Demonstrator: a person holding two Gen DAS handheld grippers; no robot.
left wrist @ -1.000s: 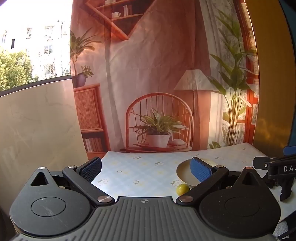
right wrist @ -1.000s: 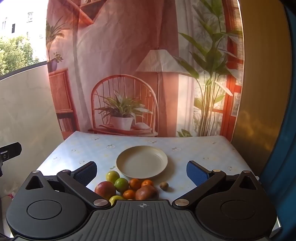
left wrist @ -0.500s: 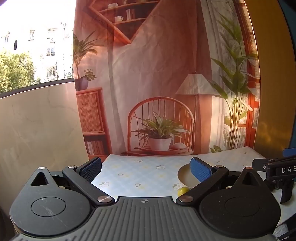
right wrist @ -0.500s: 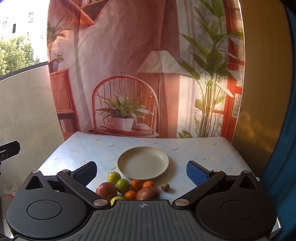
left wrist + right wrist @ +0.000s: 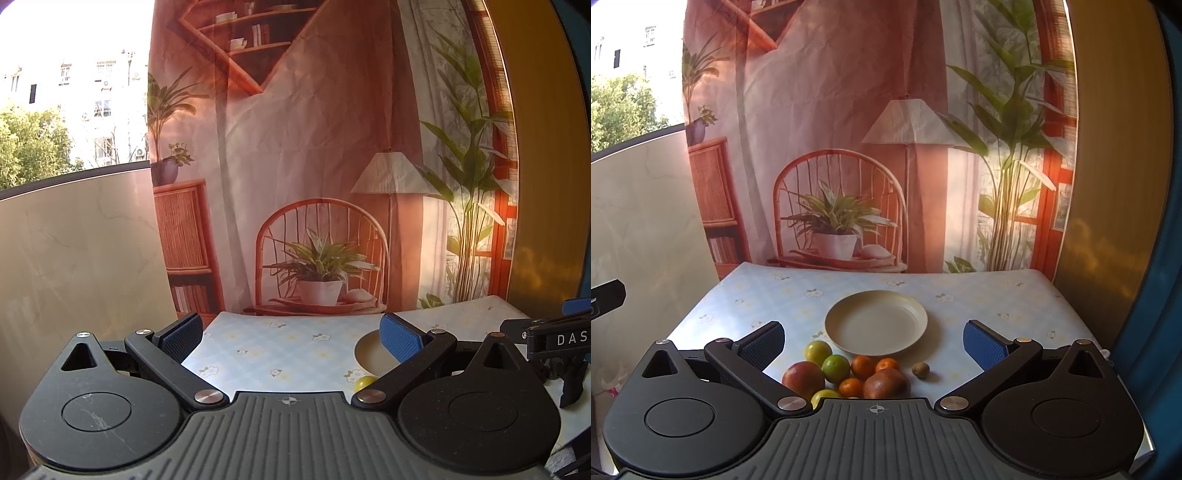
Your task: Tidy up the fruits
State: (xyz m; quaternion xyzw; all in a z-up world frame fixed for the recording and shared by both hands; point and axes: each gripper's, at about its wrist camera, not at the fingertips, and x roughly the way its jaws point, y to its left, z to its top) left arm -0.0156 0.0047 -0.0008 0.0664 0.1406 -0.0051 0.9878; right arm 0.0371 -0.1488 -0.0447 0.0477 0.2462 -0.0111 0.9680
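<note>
The fruits (image 5: 849, 373) lie in a loose cluster on the bench (image 5: 979, 295), just ahead of the right hand-held gripper (image 5: 873, 341) and between its blue pads (image 5: 982, 345), which stand wide apart with nothing held. The cluster has green and yellow limes, small oranges, a red apple (image 5: 803, 373) and a brown fruit (image 5: 886, 384); a small kiwi (image 5: 920, 369) sits slightly apart to the right. Just beyond them rests an empty cream plate (image 5: 876, 321). The left hand-held gripper (image 5: 291, 334), also spread open and empty, hangs over the bench's left part; one yellow fruit (image 5: 361, 383) and the plate's edge (image 5: 369, 354) peek out by its right finger. A printed backdrop (image 5: 849, 129) hangs behind the bench.
</note>
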